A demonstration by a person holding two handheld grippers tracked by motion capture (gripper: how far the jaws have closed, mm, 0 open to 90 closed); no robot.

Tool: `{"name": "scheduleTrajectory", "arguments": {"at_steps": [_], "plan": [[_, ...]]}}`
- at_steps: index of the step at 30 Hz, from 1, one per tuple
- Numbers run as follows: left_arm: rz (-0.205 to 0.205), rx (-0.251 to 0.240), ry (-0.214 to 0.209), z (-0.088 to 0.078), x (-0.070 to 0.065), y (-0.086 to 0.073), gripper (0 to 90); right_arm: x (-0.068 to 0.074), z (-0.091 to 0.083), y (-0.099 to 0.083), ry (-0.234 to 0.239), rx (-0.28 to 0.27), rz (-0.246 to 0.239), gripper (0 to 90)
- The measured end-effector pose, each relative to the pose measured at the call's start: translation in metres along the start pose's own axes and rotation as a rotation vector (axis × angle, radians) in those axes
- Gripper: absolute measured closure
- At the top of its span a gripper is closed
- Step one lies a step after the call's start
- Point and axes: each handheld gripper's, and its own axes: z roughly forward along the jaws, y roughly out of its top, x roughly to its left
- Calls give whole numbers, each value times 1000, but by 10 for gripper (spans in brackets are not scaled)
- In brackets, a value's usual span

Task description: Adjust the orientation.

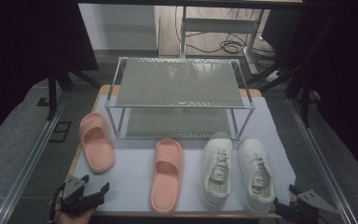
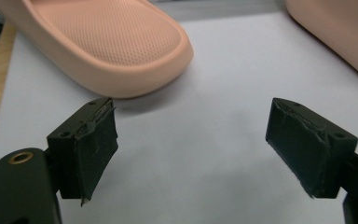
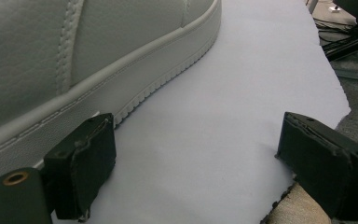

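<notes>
The left gripper (image 1: 94, 190) hovers low over the near left corner of the bench (image 1: 135, 175), its jaws spread wide with nothing between them. Just ahead of it, a little to its left, lies the heel of the left pink slide (image 2: 107, 44), close to the jaw tips but apart from them; the second pink slide (image 2: 340, 32) lies ahead and to its right, well clear of the far jaw. The right gripper (image 1: 283, 197) sits at the near right corner of the bench, likewise gaping and holding nothing. In the right gripper view the right white sneaker (image 3: 74, 65) lies immediately beside its left jaw, the ribbed sole edge seemingly touching or nearly touching the pad, though the angle leaves that unsure. The left white sneaker (image 1: 217, 169) lies beyond that one, on the side away from the right gripper, between it and the second pink slide. Farther ahead of both grippers stands a two-tier metal rack (image 1: 179, 84), both shelves bare. A white sheet (image 3: 242, 93) covers the bench under all the footwear.
</notes>
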Motion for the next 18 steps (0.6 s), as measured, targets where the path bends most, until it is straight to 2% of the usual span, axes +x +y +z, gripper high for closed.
{"name": "scheduleTrajectory", "arguments": {"at_steps": [11,15,18], "plan": [[15,16,-3,6,1,22,190,0,0,-1,-1,-5,-1,117],[-17,7,-22,10,5,33,198,0,0,-1,-1,-5,0,116],[-23,9,-21,14,7,41,200,0,0,-1,-1,-6,1,117]]}}
